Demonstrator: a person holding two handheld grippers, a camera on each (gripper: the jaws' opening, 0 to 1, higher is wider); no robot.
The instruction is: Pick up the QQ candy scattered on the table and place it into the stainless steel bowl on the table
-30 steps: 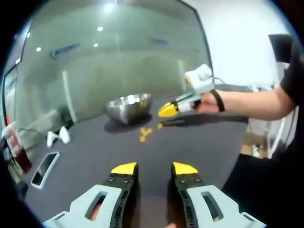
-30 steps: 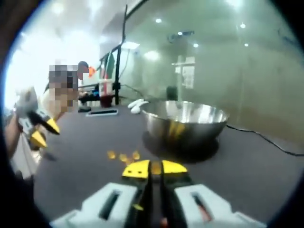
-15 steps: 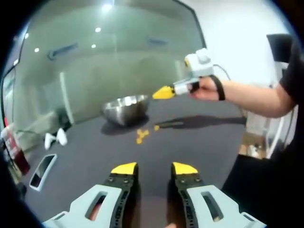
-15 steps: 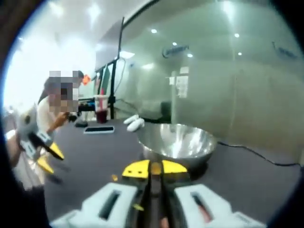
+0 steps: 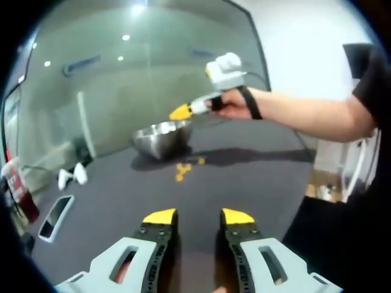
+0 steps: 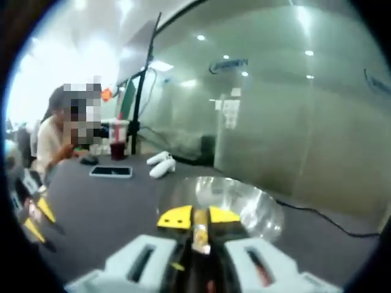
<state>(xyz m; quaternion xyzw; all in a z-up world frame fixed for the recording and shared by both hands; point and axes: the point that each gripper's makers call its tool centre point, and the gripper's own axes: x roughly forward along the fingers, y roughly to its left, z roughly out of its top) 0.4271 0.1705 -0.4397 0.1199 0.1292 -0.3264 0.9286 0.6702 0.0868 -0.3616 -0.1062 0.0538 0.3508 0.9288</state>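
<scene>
candy [image 6: 200, 234] sits pinched between the yellow tips of the right gripper [image 6: 199, 218], whose jaws are clenched on it, and in the right gripper view those tips hang directly over the open mouth of the stainless steel bowl [image 6: 256, 207]. in the left gripper view the same right gripper [image 5: 181, 112], carried by a hand [image 5: 235, 105] with a black strap at the wrist, is raised above the bowl [image 5: 160, 138], its yellow tip over the bowl's right rim. the bowl stands on a dark table [image 5: 256, 177]. just in front of the bowl, a small cluster of yellow candies [image 5: 183, 169] lies loose on the tabletop, well apart from the left gripper [image 5: 198, 217], which hovers low over the near part of the table with its jaws released and a clear gap between the yellow tips, nothing in them. off to the left on the table lie a phone [image 5: 55, 217] and a white object [image 5: 72, 176]; the right gripper view shows that phone [image 6: 110, 172] and the white object [image 6: 161, 164] beyond the bowl, with a cup [image 6: 118, 139] farther back. behind the table rises a glass wall [image 6: 293, 110].
</scene>
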